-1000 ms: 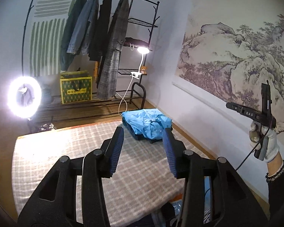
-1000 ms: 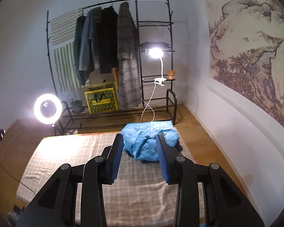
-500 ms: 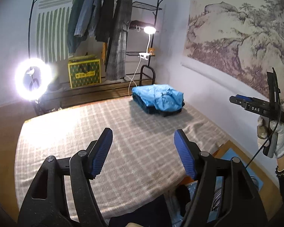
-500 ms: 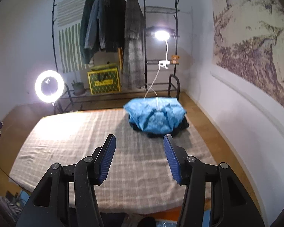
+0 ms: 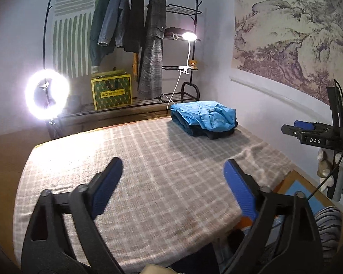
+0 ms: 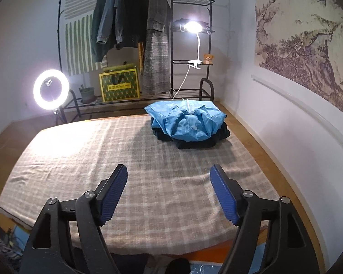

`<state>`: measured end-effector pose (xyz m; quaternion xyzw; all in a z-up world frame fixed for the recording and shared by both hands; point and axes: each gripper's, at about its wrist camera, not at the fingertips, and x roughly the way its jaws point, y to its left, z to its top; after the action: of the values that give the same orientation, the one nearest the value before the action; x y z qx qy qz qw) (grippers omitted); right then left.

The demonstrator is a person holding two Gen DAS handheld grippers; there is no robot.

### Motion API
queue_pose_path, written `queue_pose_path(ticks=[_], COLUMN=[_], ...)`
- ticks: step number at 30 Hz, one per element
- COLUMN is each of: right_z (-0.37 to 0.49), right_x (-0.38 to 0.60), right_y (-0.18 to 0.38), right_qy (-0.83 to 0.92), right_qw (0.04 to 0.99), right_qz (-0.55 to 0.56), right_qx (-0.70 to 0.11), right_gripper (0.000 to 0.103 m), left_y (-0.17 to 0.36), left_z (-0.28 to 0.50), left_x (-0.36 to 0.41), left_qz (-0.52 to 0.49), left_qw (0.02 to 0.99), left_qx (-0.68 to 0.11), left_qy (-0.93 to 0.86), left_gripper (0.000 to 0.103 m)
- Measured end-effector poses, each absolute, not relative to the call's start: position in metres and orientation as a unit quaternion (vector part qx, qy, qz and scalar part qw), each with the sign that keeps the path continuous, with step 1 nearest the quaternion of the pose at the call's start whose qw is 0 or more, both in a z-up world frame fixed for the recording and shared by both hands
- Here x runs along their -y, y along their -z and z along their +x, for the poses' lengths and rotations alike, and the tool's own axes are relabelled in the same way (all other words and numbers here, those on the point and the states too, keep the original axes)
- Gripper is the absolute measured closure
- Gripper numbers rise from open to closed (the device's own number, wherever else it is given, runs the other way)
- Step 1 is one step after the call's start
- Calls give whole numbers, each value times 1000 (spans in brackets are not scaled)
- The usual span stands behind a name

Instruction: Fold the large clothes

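Hovering over the blanket [image 6: 84,159], both my grippers, left [image 5: 171,182] and right [image 6: 169,188], gape empty; the clothes pile [image 6: 187,123] sits far off, folded or waiting, unclear.

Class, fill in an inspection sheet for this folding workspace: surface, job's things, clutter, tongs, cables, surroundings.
Surface: checked blanket covers the bed, mostly bare.
Job's things: blue garment heaped on dark clothes at the far right corner.
Clutter: nothing seen on the blanket.
Tongs: left tongs and right tongs both open, empty, above the near edge.
Cables: white lamp cord drops behind the pile.
Surroundings: clothes rack, ring light, green box, clip lamp, mural wall.
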<state>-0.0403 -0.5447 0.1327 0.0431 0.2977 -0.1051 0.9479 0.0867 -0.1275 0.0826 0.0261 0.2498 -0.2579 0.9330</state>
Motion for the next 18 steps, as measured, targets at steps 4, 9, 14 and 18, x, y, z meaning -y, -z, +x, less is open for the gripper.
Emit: queue_pose_path(ticks=[4, 9, 14, 18], right_z=[-33, -26, -19, -17], right_x=[541, 535, 537, 538], right_y=[-119, -104, -91, -81], right_qy=[108, 119, 117, 129], right_qw=[946, 947, 945, 944], right_qz=[49, 34, 51, 49], right_qx=[-300, -295, -301, -299], right_gripper=[23, 23, 22, 22], left_y=[-72, -59, -44, -33], left_z=[90, 97, 103, 105], left_x=[128, 134, 135, 138], left_qz=[31, 62, 51, 54], left_qw=[938, 939, 935, 932], left_qx=[-243, -260, -283, -294], left_qy=[246, 217, 209, 208], left_gripper=[1, 0, 0, 0])
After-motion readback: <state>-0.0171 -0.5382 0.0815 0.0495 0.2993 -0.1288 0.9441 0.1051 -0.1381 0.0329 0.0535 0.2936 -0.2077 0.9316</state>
